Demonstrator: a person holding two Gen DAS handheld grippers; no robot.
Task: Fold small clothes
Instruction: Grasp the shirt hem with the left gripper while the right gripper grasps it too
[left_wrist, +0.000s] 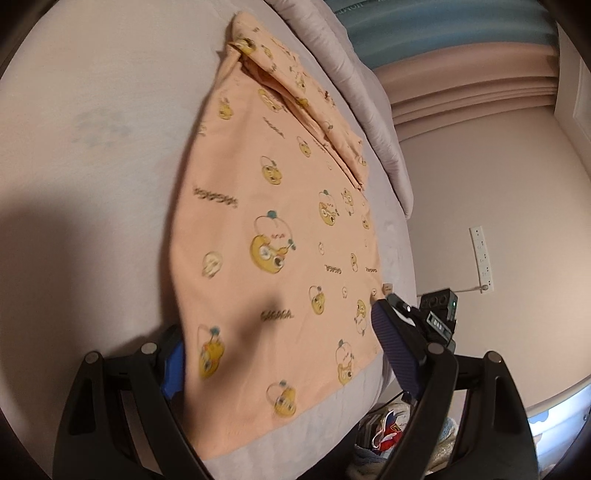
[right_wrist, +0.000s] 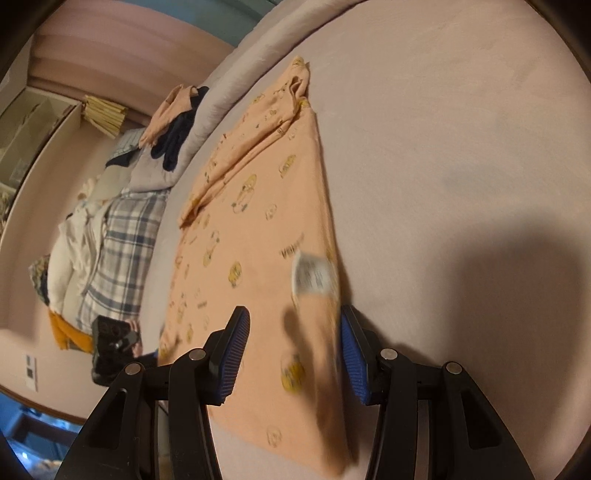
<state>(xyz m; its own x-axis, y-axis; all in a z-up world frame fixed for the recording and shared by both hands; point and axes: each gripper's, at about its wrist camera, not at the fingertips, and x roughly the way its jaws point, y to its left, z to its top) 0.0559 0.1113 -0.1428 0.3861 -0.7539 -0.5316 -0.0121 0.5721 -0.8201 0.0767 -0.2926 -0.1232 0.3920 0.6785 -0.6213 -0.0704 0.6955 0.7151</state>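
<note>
A small peach shirt (left_wrist: 266, 221) with yellow cartoon prints lies flat on the pale bed sheet (left_wrist: 92, 147), one sleeve folded in at the far end. My left gripper (left_wrist: 280, 350) is open, its blue pads straddling the shirt's near hem; the left pad is partly hidden under the cloth. In the right wrist view the same shirt (right_wrist: 258, 229) lies ahead, a white care label (right_wrist: 314, 277) showing near its right edge. My right gripper (right_wrist: 291, 354) is open over the shirt's near corner, with the cloth between its blue pads (right_wrist: 232, 354).
A grey duvet (left_wrist: 362, 103) runs along the bed's far side. A pile of clothes and a plaid cloth (right_wrist: 118, 251) lie at the bed's left end. The other gripper's body (right_wrist: 110, 347) shows at the bed edge. A wall socket strip (left_wrist: 482, 258) is on the wall.
</note>
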